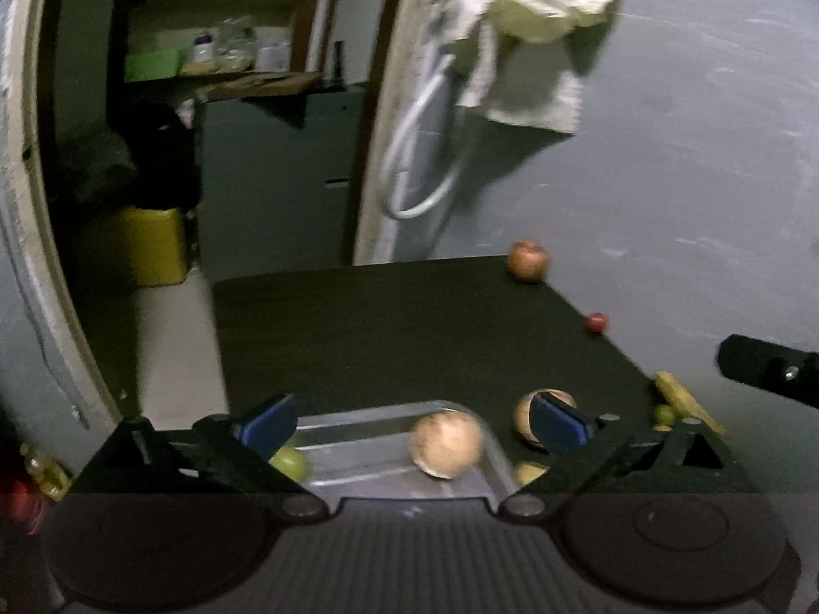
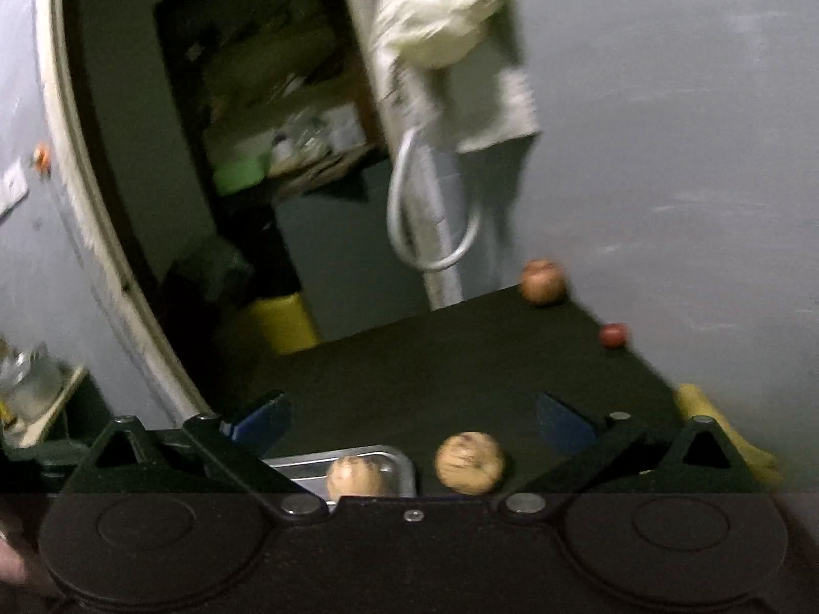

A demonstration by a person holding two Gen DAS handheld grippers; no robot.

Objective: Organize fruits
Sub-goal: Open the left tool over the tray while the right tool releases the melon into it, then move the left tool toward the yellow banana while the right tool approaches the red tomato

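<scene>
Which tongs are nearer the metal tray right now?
Left. The left tongs hang open directly over the metal tray; the right tongs sit off beside it, also open.

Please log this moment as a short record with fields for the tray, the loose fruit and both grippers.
tray: metal tray at the near edge of the dark table
in tray: tan round fruit, green fruit
loose on table: tan fruit, apple, small red fruit, banana
left gripper: open, empty
right gripper: open, empty
</scene>
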